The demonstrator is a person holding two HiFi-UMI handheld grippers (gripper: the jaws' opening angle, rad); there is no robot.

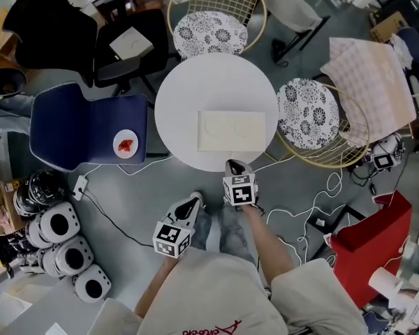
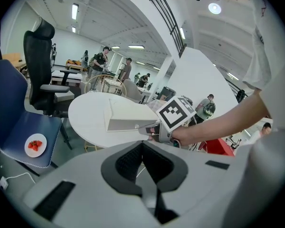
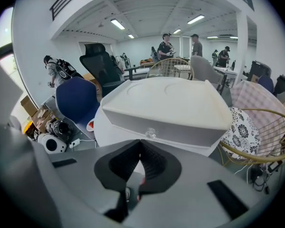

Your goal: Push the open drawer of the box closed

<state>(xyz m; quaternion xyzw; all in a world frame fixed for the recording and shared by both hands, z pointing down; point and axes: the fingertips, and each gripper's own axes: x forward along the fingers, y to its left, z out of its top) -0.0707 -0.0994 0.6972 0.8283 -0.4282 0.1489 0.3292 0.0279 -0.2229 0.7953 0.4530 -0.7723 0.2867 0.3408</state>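
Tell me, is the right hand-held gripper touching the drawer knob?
Cannot tell. The right gripper view shows the shut right hand-held gripper just below the drawer knob, neither gap nor contact plain.

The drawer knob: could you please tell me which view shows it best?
The right gripper view: the knob faces the camera, centred on the drawer front. The left gripper view shows it small and side-on; the head view shows only the box from above.

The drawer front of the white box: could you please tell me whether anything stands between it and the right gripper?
Nothing visible does. The right gripper, jaws together, points straight at the drawer front, close to its clear knob, with only the table's bare edge between.
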